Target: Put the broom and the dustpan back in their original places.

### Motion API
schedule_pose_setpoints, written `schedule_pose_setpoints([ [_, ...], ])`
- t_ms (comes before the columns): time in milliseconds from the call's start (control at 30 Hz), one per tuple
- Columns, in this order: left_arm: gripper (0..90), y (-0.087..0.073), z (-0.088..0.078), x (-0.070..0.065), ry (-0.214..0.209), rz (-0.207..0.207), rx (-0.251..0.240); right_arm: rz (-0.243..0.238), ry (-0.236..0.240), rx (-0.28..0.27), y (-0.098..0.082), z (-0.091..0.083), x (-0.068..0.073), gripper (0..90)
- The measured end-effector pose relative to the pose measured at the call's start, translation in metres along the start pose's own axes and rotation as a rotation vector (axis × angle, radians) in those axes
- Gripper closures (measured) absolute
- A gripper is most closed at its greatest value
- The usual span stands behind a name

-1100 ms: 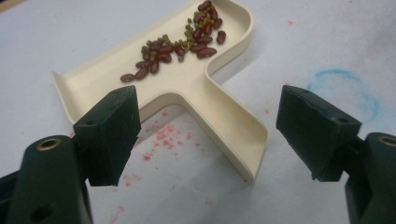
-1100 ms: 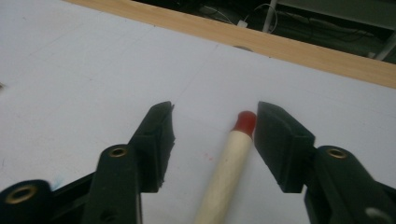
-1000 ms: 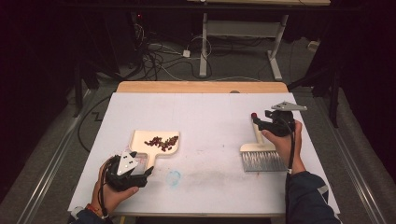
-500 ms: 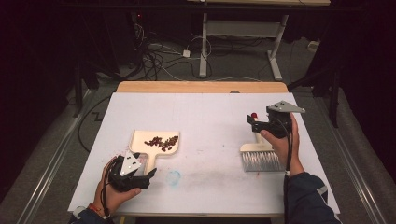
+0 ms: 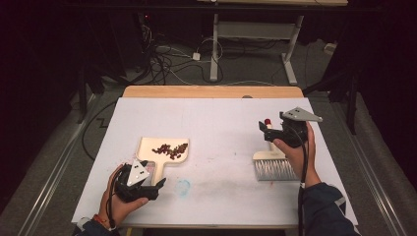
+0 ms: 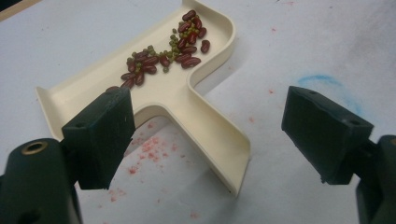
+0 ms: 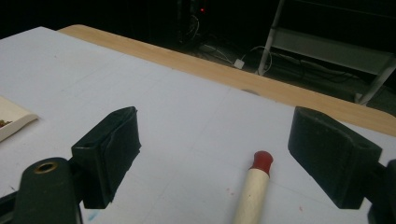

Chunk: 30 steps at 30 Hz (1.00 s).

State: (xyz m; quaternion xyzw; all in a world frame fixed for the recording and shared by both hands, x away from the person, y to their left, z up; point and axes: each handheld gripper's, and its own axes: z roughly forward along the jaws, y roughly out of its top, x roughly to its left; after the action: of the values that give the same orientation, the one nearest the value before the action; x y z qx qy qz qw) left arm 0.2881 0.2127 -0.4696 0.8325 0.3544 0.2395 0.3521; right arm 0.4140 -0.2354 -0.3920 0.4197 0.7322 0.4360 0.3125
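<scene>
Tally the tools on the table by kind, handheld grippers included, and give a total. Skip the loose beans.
Dustpan, cream, holding beans: 1
Brush, pale bristles, red-tipped handle: 1
Handheld grippers: 2, the left gripper and the right gripper, both open
Total: 4

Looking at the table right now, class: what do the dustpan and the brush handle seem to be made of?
The dustpan: probably moulded plastic, cream, smooth with a slight sheen, thin rounded walls in one piece. The brush handle: likely pale wood or plastic, matt, with a glossy red tip; the pictures leave it open. The brush's bristles look like fine grey-white synthetic fibre.
</scene>
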Motion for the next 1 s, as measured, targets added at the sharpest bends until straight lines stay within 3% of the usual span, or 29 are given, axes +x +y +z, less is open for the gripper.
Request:
schedule_pose_setpoints([
  [200, 17.2, 0.000, 0.000, -0.001, 0.003, -0.008, -0.002, -0.017, 0.007, 0.002, 0.000, -0.007, 0.003, 17.2],
  [367, 17.2, 0.000, 0.000, -0.002, 0.005, 0.003, 0.005, -0.070, 0.011, -0.005, 0.001, -0.016, 0.009, 17.1],
  [533, 17.2, 0.001, -0.001, -0.002, 0.011, 0.000, -0.001, -0.068, 0.018, -0.020, 0.003, -0.022, 0.015, 17.1],
  [1000, 17.2, 0.002, -0.002, -0.004, 0.006, 0.018, -0.006, -0.120, 0.030, -0.030, 0.000, -0.034, 0.029, 17.6],
])
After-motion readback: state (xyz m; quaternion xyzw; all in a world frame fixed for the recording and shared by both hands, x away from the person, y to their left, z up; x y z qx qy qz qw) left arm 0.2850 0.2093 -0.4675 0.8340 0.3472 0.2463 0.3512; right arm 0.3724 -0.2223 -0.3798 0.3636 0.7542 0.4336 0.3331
